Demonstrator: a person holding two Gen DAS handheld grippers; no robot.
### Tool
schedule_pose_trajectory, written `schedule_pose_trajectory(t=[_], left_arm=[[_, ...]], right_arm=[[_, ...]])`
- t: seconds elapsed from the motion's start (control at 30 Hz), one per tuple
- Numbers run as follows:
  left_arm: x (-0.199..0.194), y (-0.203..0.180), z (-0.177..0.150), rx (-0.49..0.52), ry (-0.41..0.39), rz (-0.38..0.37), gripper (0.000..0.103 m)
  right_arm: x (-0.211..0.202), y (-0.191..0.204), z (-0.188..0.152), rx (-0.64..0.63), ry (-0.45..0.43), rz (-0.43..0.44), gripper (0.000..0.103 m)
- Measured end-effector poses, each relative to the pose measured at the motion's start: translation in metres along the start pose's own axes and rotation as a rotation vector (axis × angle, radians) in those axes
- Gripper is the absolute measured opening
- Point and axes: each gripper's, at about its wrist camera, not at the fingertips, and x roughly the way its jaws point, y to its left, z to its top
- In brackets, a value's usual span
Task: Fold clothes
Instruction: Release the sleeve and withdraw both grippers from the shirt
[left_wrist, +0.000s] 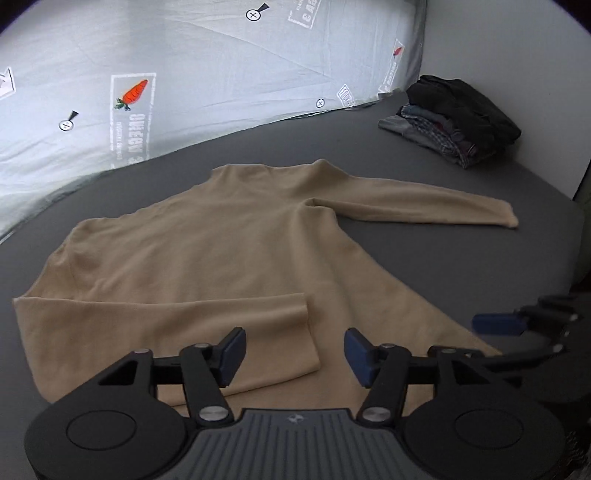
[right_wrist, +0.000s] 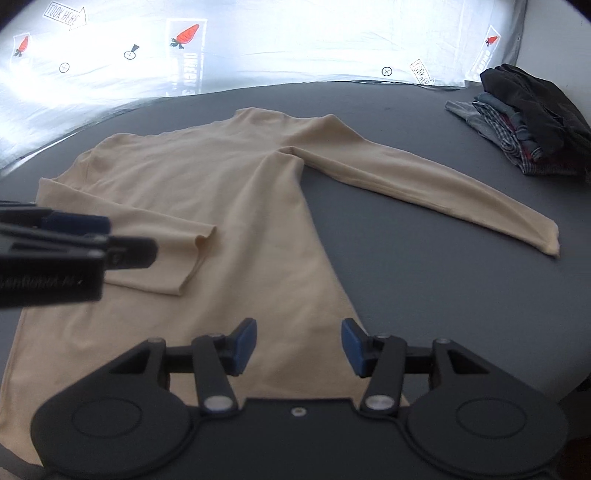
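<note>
Left wrist view: the bed (left_wrist: 443, 266) carries a tan sweater (left_wrist: 221, 240) spread flat, one sleeve (left_wrist: 184, 325) already folded across so it squares up. The stack of folded clothes (left_wrist: 454, 118) sits well apart. Left tool (left_wrist: 294, 354) and right tool (right_wrist: 298, 347) are both released, empty.

Beige sweater (left_wrist: 207, 236), dark grey bed (left_wrist: 443, 258), carrot-print sheet (left_wrist: 221, 66).

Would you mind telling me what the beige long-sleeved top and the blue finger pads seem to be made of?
Beige long-sleeved top: apparently soft, thin knit, matte; it drapes flat with gentle creases. Blue finger pads on the right gripper: probably rubber or plastic, smooth matte; uncertain.
</note>
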Motion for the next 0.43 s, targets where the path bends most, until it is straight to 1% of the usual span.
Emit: schedule_pose_trajectory(t=[0.03, 0.07, 0.17, 0.27, 0.37, 0.43], left_arm=[[-0.004, 0.002, -0.007, 0.003, -0.002, 0.041, 0.078], [-0.007, 0.007, -0.013, -0.018, 0.005, 0.082, 0.079], [-0.017, 0.038, -0.032, -0.2, 0.073, 0.189, 0.079], [-0.029, 0.074, -0.063, -0.399, 0.139, 0.31, 0.079], [-0.045, 0.094, -0.089, -0.495, 0.167, 0.403, 0.079], [-0.058, 0.099, -0.107, -0.54, 0.18, 0.433, 0.079]], right_arm=[[0.003, -0.003, 0.001, -0.011, 0.006, 0.0, 0.057], [0.007, -0.004, 0.002, -0.032, 0.014, 0.004, 0.057], [0.018, 0.007, 0.004, -0.138, 0.021, 0.023, 0.06], [0.023, 0.025, 0.008, -0.236, 0.002, 0.068, 0.063], [0.025, 0.049, 0.012, -0.36, -0.045, 0.112, 0.063], [0.026, 0.068, 0.011, -0.492, -0.089, 0.139, 0.062]])
